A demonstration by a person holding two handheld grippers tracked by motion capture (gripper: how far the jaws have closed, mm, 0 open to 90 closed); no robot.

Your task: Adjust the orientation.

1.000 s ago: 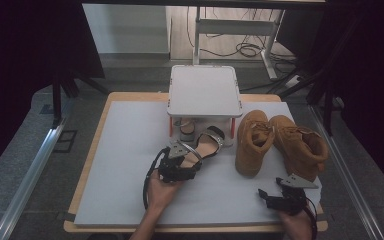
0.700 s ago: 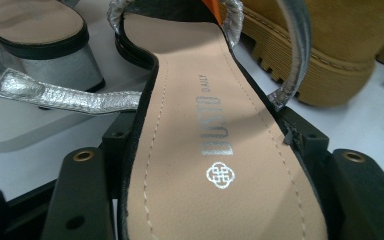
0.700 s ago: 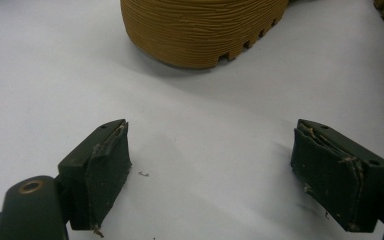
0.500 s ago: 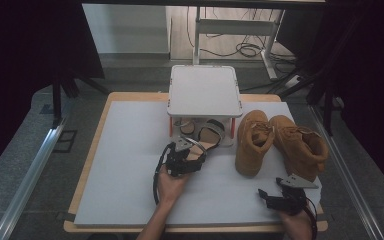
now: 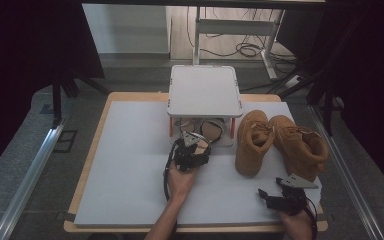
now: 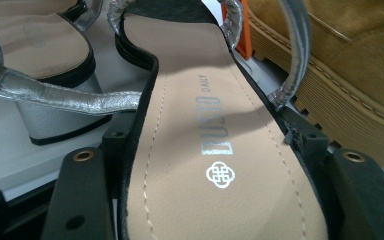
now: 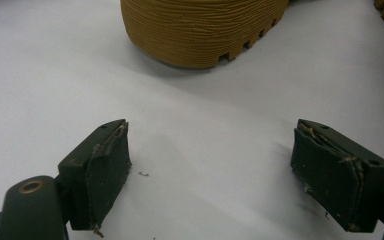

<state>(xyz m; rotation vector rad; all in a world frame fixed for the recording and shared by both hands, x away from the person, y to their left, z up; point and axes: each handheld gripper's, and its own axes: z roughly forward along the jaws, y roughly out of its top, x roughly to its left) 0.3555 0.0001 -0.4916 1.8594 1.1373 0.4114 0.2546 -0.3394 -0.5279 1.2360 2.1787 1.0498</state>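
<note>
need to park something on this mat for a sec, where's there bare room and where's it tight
The left half of the white mat, from its left edge to the left gripper, lies bare, as does the front strip between the two hands. It is crowded under the small rack, where the sandal is going in, and around the tan boots at the right.

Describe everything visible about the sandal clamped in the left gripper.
The sandal has a tan insole with silver printed lettering and a knot logo, stitched edges, a black sole rim and crinkled silver straps. The left gripper pinches its sides, pointing it under the white rack, beside its twin and a tan boot.
</note>
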